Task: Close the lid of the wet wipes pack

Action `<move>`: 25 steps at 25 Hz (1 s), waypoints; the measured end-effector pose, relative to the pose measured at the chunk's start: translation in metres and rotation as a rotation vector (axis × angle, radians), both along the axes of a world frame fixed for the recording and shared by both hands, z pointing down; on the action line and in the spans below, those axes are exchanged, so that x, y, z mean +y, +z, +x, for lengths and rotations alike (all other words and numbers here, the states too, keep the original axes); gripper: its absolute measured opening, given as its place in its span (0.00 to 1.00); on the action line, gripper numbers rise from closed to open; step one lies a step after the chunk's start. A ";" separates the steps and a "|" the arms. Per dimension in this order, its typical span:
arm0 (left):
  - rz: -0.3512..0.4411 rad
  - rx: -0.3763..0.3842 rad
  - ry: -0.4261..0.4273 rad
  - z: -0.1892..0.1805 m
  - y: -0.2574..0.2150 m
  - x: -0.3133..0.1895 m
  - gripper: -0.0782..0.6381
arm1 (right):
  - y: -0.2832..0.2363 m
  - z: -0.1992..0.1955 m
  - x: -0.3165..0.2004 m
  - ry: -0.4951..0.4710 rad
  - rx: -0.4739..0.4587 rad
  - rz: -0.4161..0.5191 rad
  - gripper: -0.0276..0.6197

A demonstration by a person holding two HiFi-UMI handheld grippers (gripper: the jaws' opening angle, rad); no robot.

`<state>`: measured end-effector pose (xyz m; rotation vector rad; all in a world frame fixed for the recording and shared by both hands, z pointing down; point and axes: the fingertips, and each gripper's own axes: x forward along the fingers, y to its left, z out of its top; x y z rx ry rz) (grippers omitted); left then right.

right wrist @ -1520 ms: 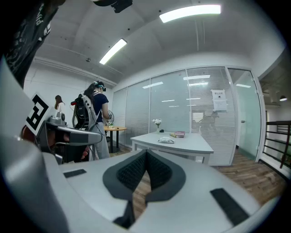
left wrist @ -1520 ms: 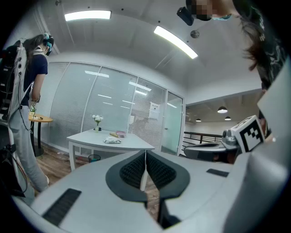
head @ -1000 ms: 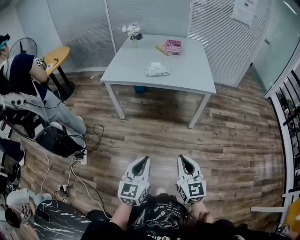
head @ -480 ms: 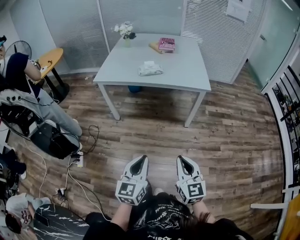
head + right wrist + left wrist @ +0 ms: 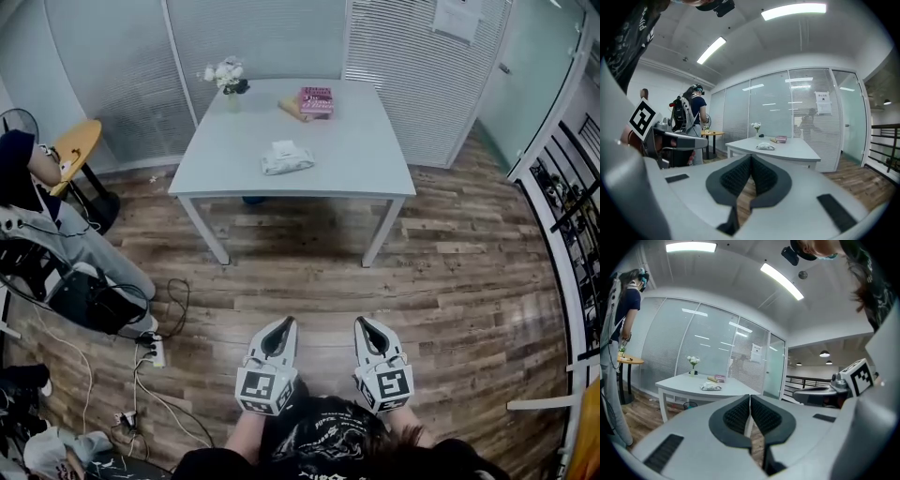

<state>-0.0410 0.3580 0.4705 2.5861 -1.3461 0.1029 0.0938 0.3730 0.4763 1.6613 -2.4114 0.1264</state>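
A white wet wipes pack (image 5: 287, 157) lies on the pale grey table (image 5: 356, 173), near its middle; its lid stands raised. It shows small and far off in the left gripper view as the wipes pack (image 5: 710, 386) and in the right gripper view as the wipes pack (image 5: 765, 146). My left gripper (image 5: 284, 324) and right gripper (image 5: 364, 324) hang side by side over the wooden floor, well short of the table. Both are shut with nothing between their jaws. The left gripper (image 5: 750, 397) and right gripper (image 5: 751, 157) point roughly towards the table.
On the table's far side stand a vase of white flowers (image 5: 228, 80) and a pink book (image 5: 316, 100). A seated person (image 5: 37, 202) with gear and floor cables (image 5: 155, 352) is at the left. Glass walls with blinds close the back; a railing (image 5: 562, 216) runs at the right.
The table and pack sit lower in the head view and look nearer. Both grippers have moved forward over the floor, still side by side and shut.
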 end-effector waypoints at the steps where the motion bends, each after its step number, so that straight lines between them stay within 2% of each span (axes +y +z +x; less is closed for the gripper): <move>1: 0.005 0.002 0.006 -0.002 0.001 -0.002 0.12 | 0.001 -0.003 -0.002 0.003 0.001 0.006 0.04; 11: 0.028 0.004 0.079 -0.043 -0.004 -0.097 0.12 | 0.000 -0.048 -0.092 0.053 -0.001 0.018 0.04; 18: 0.027 -0.005 0.126 -0.068 0.004 -0.130 0.12 | 0.010 -0.083 -0.122 0.078 -0.009 0.013 0.04; 25: 0.018 0.006 0.140 -0.078 0.004 -0.157 0.12 | 0.013 -0.090 -0.143 0.101 -0.012 -0.013 0.04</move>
